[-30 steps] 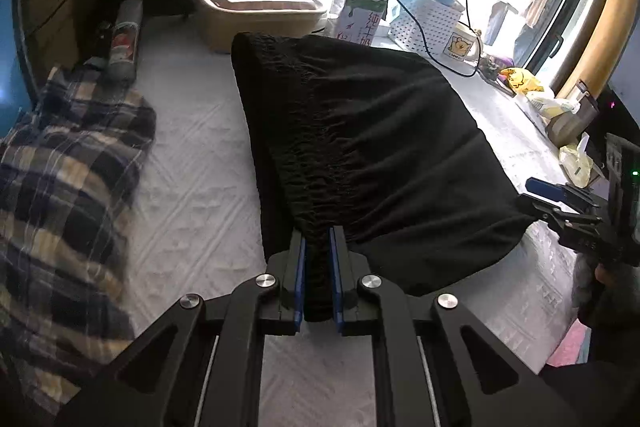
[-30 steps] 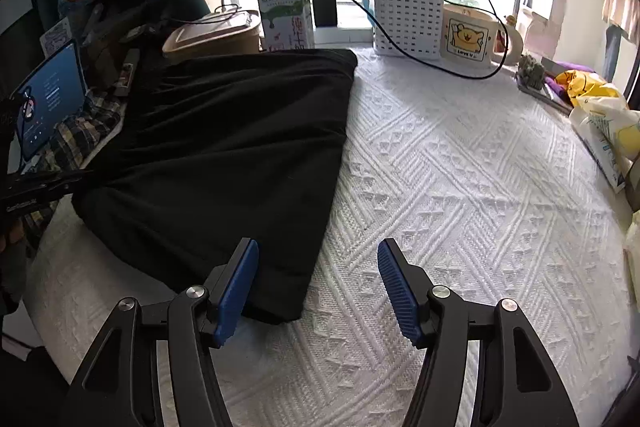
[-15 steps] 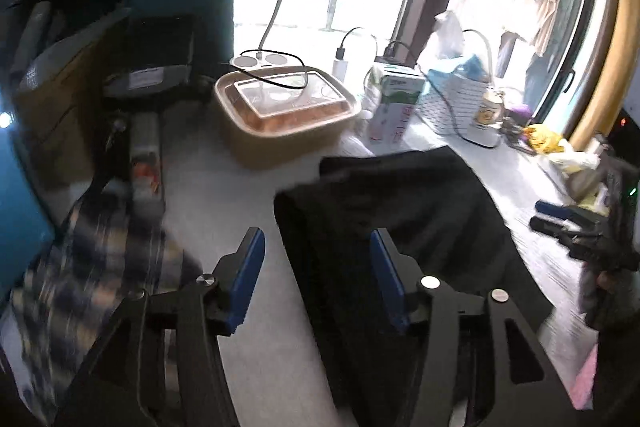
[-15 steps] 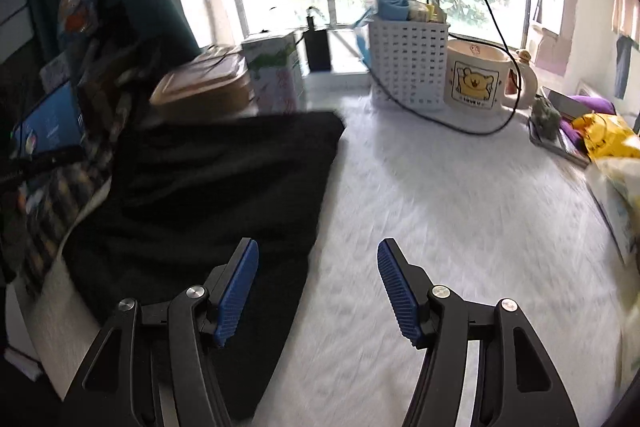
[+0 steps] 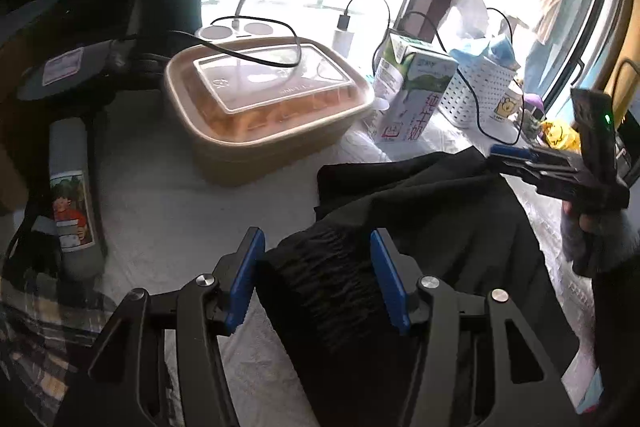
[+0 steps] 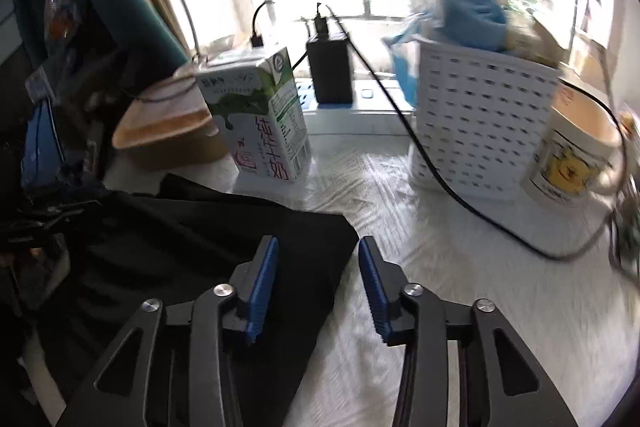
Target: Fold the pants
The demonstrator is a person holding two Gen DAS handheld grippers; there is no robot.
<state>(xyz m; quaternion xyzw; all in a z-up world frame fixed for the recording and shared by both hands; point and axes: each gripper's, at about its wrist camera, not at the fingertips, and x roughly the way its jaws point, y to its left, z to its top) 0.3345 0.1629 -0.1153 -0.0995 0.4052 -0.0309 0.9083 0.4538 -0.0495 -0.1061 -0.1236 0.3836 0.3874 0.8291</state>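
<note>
The white bedspread (image 6: 460, 267) fills most of both views, textured, w/ clutter along the window side. The black pants (image 5: 420, 227) lie on it, in the lower centre and right of the left wrist view and in the lower left of the right wrist view; fabric is bunched, w/ the gathered waistband toward the lower centre of the left view.

Left gripper (image 5: 318, 277) is at the bottom centre of its frame, jaws apart, the waistband part sitting between the blue pads; if pads touch the cloth I cannot tell. Right gripper (image 6: 318, 285) is at the bottom centre of its frame, jaws also apart, straddling the corner edge of the pants; one pad over the black cloth, other over the bedspread.

Upper centre of the left view: a tan food box (image 5: 264, 107) w/ clear lid. Next to it, to the right, a milk carton (image 5: 412, 95). Upper right of the right view: white basket (image 6: 480, 131), then a mug (image 6: 572, 155) w/ yellow bear picture, a black cable across both.
</note>
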